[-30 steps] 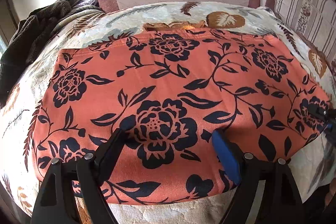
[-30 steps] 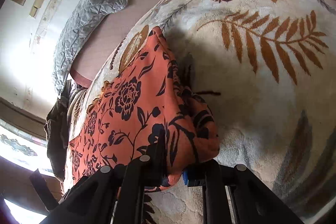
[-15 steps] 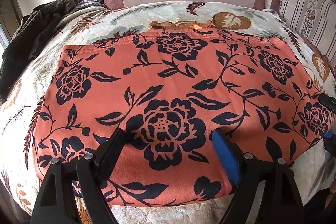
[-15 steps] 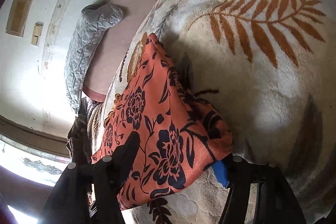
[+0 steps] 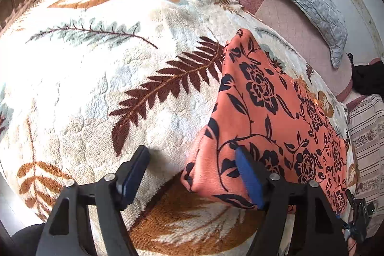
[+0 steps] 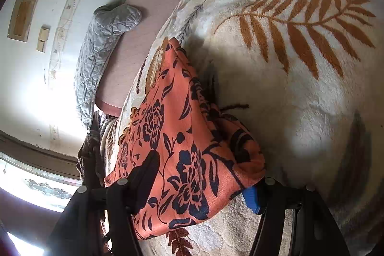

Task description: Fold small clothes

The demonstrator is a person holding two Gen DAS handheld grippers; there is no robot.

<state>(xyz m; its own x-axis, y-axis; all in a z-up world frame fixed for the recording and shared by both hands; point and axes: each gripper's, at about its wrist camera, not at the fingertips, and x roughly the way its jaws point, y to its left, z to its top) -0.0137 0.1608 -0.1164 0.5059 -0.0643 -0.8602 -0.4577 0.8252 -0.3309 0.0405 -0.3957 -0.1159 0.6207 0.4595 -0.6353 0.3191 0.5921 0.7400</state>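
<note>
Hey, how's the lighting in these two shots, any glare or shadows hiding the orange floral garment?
Left wrist view: glare bleaches the blanket at left, the orange floral garment evenly lit. Right wrist view: window blown out, dark shadow beside the garment, pattern readable.

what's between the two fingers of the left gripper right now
Left wrist view: mostly bare leaf-print blanket. The left gripper is closing, with only the near corner of the orange floral garment reaching in by its blue-padded finger.

My left claw (image 5: 192,172) points down with its two fingers apart, and they are closing now, with one finger over the corner of the orange cloth (image 5: 276,116). My right claw (image 6: 201,181) tips down too, fingers wide around the cloth's end, not squeezing.
</note>
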